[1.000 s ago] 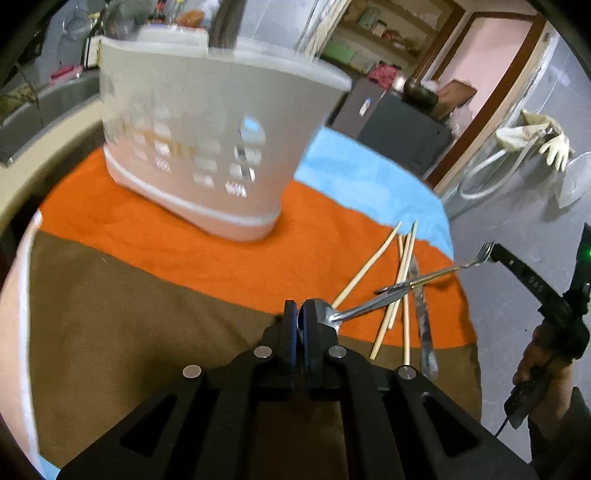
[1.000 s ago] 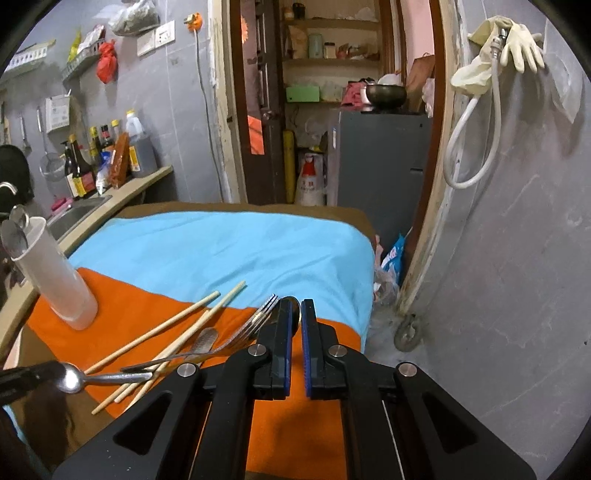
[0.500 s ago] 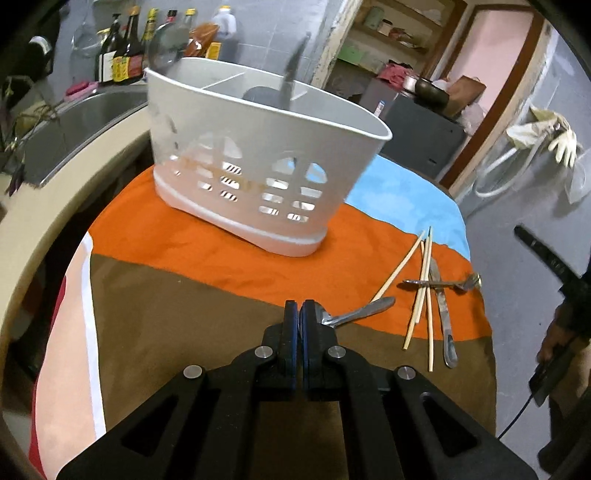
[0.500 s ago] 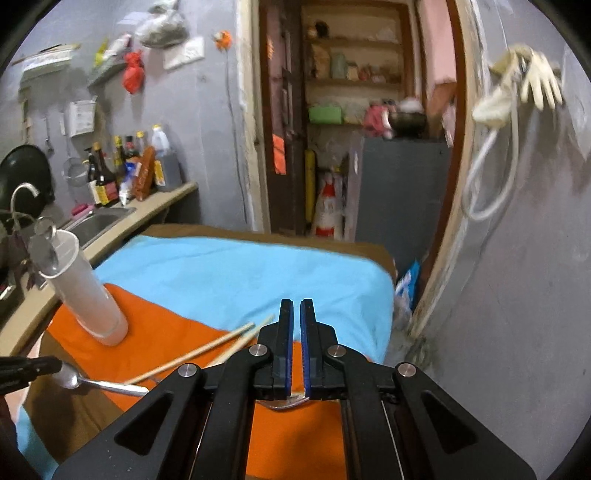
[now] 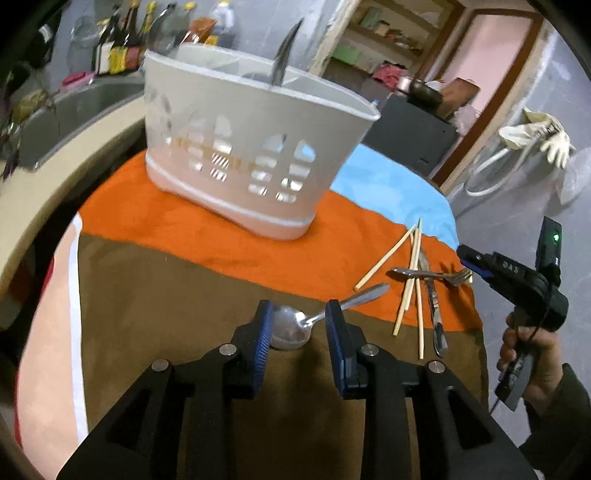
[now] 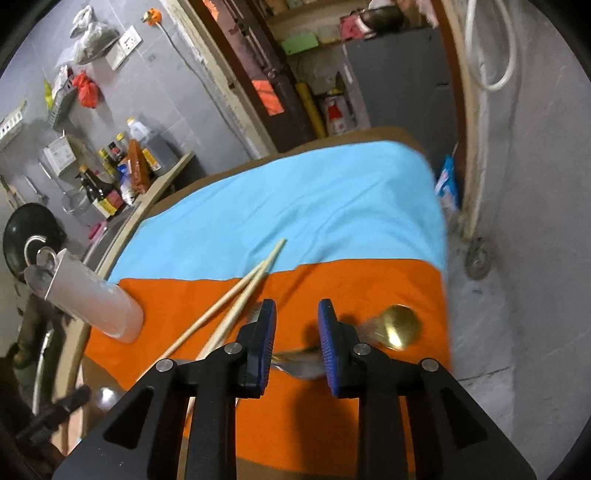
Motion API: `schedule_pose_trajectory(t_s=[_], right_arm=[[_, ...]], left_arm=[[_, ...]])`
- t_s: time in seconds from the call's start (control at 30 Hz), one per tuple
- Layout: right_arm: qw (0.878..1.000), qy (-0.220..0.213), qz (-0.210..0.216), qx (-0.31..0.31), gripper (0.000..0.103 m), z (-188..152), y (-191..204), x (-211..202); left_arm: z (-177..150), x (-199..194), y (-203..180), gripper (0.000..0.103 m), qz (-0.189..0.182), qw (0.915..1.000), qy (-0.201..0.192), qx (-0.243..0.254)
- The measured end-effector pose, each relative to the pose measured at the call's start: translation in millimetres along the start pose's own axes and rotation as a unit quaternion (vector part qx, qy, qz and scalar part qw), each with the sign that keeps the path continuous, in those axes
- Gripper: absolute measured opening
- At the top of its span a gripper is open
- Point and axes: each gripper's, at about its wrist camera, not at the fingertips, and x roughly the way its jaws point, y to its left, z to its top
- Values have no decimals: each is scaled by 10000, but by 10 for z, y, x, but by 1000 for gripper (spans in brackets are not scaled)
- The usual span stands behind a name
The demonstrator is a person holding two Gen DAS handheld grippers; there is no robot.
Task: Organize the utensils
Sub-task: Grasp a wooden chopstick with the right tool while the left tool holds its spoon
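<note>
Left claw (image 5: 298, 328) just opening, spoon (image 5: 295, 326) between (unpinched).

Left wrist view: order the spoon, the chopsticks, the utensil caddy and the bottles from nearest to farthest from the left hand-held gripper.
1. Spoon: bowl lies between the open fingers of the left hand-held gripper, on the brown cloth.
2. Chopsticks: ahead to the right, on the orange cloth.
3. Utensil caddy: straight ahead, standing on the orange cloth.
4. Bottles: far left, on the counter behind the caddy.

Grey tiled walls (image 6: 173, 92) and a grey floor (image 5: 517, 229) are seen. Bottles (image 6: 110, 181) are lined beside a sink (image 5: 74, 107) far left; shelves (image 5: 388, 33), perhaps cluttered, are recessed beyond.
</note>
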Motion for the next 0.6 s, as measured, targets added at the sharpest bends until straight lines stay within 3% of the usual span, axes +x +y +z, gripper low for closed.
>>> schedule_pose_trajectory(t_s=[0.2,0.37,0.47,0.53,0.57,0.6], right_arm=[[9985,336,288,336,22,204,53,385],[9964,483,305,623,22,337,62,631],[9959,534,258,680,22,408,75,723],[9960,550,229,671,19,432,98,752],[9961,573,187,652,8,440,103,768],[9961,610,125,628,9,439,103,783]], left_arm=[[-122,-28,188,25,138,9979,89,-625],[-178,13,277,25,-75,9930,239,-1153],[-164,23,248,24,-172,9931,175,-1145],[-142,47,214,19,-148,9939,145,-1082],[-125,55,202,7,-127,9942,131,-1061],[-112,68,203,3,-121,9943,119,-1051]])
